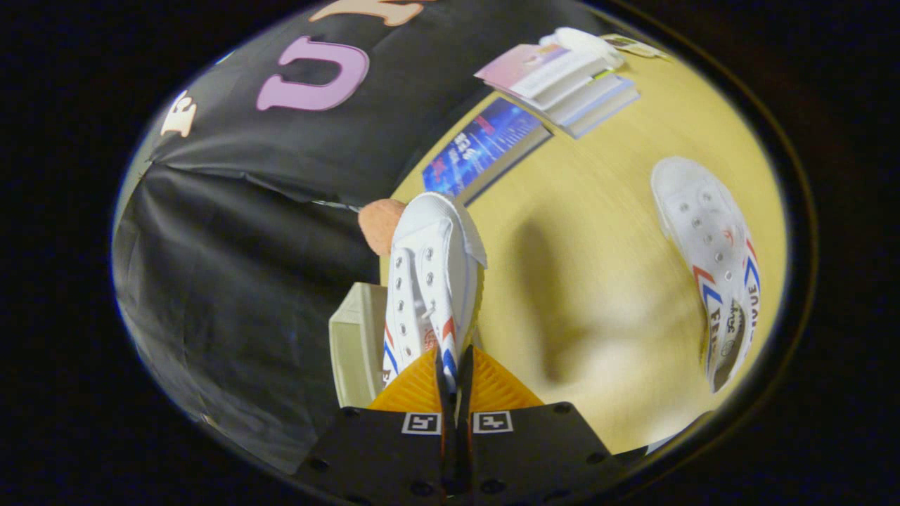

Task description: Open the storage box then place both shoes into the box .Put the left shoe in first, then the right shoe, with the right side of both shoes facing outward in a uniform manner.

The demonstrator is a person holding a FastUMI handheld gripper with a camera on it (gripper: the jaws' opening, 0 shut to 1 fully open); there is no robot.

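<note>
Progress looks about halfway: gripper (453,383) pinches a white canvas shoe with red and blue stripes (429,281) above the pale storage box (355,344), while the matching second shoe (710,260) waits on the yellow wooden surface (598,211).

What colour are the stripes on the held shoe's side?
Red and blue on white shoe, pinched by gripper; gripper view.

One white canvas shoe (432,281) w/ red and blue chevrons is pinched at its side wall between the closed orange fingers of the gripper (453,383) — toe pointed away, lifted off the table. Just beside and below it, a pale storage box (355,344) is seen. The other shoe (706,256) — same design — is laid well apart on the table.
</note>
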